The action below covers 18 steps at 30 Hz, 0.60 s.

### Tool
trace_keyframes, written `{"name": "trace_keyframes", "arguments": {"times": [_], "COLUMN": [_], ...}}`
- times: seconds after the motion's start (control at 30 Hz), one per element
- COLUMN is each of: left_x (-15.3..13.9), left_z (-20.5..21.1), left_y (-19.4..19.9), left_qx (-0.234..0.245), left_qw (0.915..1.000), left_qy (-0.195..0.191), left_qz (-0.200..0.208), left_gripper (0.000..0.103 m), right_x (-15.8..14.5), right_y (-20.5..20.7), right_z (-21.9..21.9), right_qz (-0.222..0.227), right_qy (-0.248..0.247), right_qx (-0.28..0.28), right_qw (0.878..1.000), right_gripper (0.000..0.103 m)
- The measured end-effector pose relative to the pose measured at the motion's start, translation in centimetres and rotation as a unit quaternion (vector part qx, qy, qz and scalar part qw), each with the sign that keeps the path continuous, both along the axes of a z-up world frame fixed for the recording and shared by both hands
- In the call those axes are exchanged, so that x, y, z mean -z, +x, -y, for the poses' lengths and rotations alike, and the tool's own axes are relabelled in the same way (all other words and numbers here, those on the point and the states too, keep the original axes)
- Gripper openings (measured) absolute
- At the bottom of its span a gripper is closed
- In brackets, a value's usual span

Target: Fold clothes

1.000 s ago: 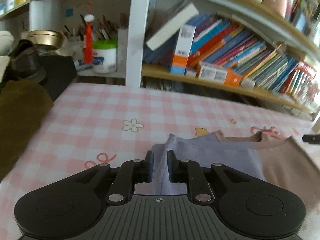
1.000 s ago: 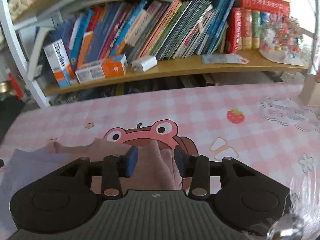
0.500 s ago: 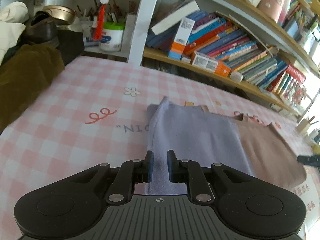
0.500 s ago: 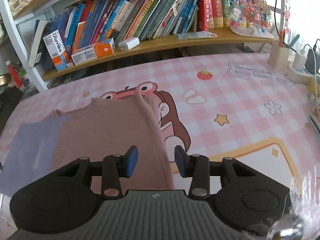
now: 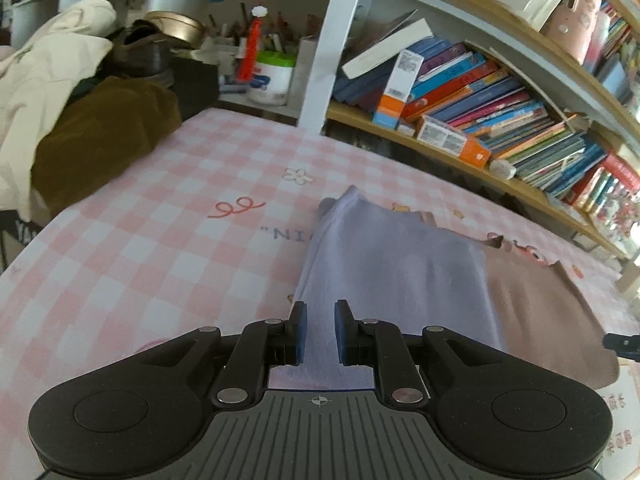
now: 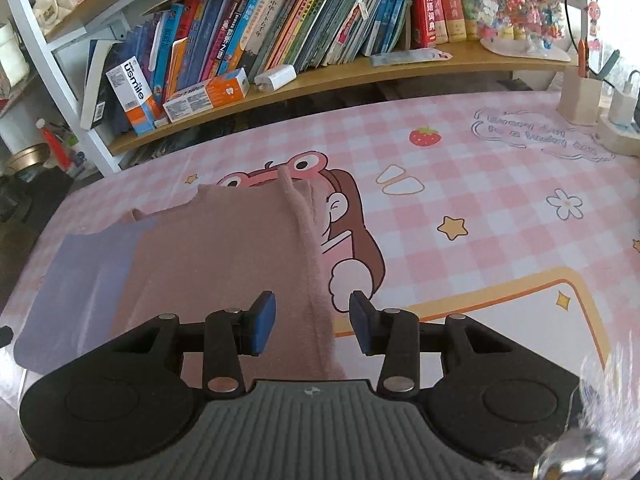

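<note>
A two-tone garment lies spread flat on the pink checked tablecloth (image 5: 168, 248). Its lavender part (image 5: 400, 264) is on the left and its mauve-brown part (image 6: 224, 256) on the right. My left gripper (image 5: 320, 330) is over the near left edge. Its jaws stand narrow, and lavender cloth fills the gap between the blue pads (image 5: 301, 332). My right gripper (image 6: 313, 326) hovers at the near right edge. A raised fold of the mauve cloth runs between its jaws, and the right pad (image 6: 362, 328) stands clear of the fabric.
Bookshelves (image 6: 280, 32) run along the table's far side behind a white post (image 5: 324, 44). A pile of brown and cream clothes (image 5: 80, 136) lies at the far left. A pen holder and a power strip (image 6: 580, 96) stand at the far right.
Both grippers drew back toward the near edge along the garment's sides. The garment stayed in place on the cloth, and more of it now shows ahead of each gripper. The jaw gaps look unchanged.
</note>
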<state>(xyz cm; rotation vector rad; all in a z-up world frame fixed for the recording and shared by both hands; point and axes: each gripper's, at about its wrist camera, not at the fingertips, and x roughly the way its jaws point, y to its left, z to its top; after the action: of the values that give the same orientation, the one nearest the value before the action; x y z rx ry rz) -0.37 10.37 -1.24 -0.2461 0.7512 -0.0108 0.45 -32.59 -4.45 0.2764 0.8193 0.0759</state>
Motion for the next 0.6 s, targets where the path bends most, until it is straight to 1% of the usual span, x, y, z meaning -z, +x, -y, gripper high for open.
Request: {"name": "trace_keyframes", "arguments": {"times": [0.1, 0.23, 0.43, 0.53, 0.6], "left_x": [-0.3, -0.6, -1.1, -0.6, 0.1], "left_z": [1.0, 2.2, 2.4, 2.2, 2.0], "left_y": [-0.6, -1.2, -1.6, -1.5, -1.2], "left_qx": [-0.011, -0.022, -0.048, -0.052, -0.056], "left_qw": [0.9999, 0.9995, 0.9981, 0.9976, 0.9971], "left_qy": [0.005, 0.022, 0.040, 0.046, 0.048], "left_qz": [0.001, 0.001, 0.000, -0.004, -0.016], "left_gripper": [0.016, 0.016, 0.017, 0.017, 0.017], "right_x": [0.2, 0.5, 0.4, 0.5, 0.7], "right_y": [0.1, 0.4, 1.0, 1.3, 1.6], "right_z": [0.9, 2.0, 2.9, 2.8, 2.5], "right_qz": [0.000, -0.003, 0.002, 0.001, -0.002], "right_qy": [0.009, 0.020, 0.033, 0.031, 0.022], "right_qx": [-0.009, -0.019, -0.034, -0.043, -0.051], "right_qw": [1.000, 1.000, 0.999, 0.999, 0.998], "right_gripper": [0.039, 0.039, 0.039, 0.039, 0.039]}}
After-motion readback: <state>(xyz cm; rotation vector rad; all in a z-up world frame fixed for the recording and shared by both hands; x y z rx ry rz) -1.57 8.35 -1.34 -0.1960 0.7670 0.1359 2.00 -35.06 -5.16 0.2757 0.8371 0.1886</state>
